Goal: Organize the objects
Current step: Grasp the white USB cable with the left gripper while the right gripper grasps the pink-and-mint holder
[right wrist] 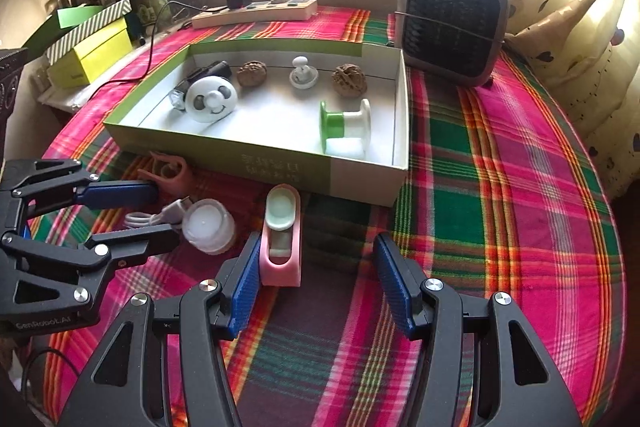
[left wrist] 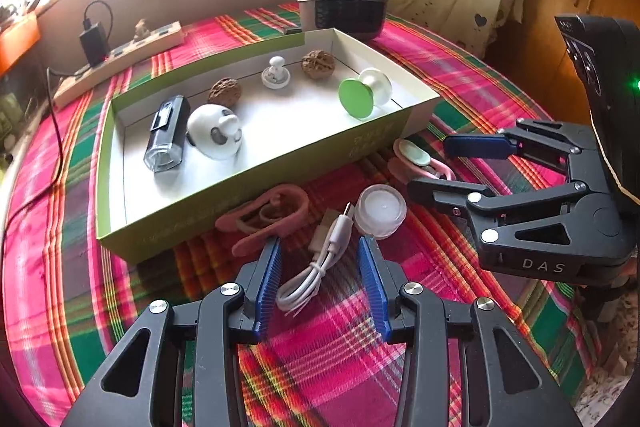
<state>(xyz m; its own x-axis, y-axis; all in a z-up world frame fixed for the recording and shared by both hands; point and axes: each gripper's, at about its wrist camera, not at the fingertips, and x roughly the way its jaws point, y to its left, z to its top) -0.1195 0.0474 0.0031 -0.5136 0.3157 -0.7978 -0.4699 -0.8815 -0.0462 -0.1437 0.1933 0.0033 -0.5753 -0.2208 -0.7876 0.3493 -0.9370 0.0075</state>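
Straddling the coiled white cable (left wrist: pixel 316 267) on the plaid-covered desk (left wrist: pixel 328 355), the left hand-held gripper (left wrist: pixel 320 283) has jaws apart, nothing clamped; best to lower and close on the bundled middle, not the loose plug end. Right hand-held gripper (right wrist: pixel 316 283) is also apart and empty, just beside the pink clip (right wrist: pixel 280 247). Beyond sits the green box (left wrist: pixel 248 179), where both likely go.

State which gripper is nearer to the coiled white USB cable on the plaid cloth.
Left. The left gripper has its open fingers on either side of the coiled white USB cable. The right gripper is open off to the side, by the pink clip.
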